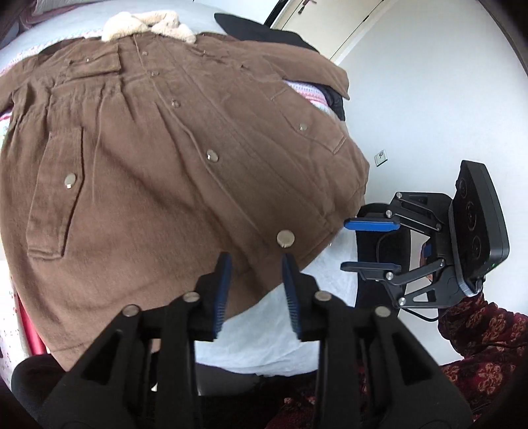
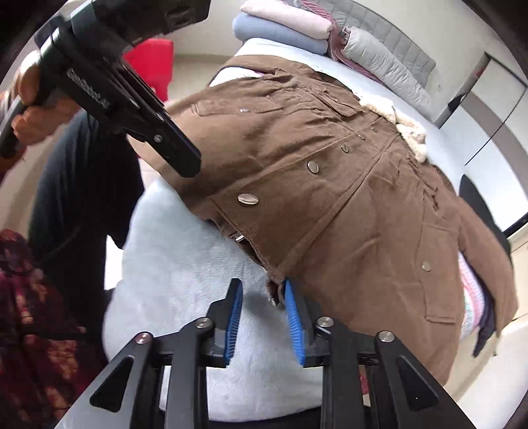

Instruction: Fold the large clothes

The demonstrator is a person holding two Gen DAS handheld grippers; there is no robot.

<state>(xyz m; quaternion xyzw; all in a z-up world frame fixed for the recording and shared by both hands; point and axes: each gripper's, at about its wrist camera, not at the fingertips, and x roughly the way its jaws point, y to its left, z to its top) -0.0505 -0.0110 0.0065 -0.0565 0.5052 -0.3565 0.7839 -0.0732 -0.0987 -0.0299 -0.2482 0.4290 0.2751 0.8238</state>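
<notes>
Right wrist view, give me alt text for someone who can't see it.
A brown button-front jacket with a cream fleece collar lies spread on a pale fluffy blanket. The right tongs stand open at its near hem corner; the left tongs reach in from upper left. Folded clothes are stacked behind.

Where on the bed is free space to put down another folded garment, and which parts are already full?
Free: the pale fleece blanket between the brown jacket hem and the near bed edge. Crowded: the folded pile at the far end, and the side beyond the jacket, where a dark garment lies.
</notes>
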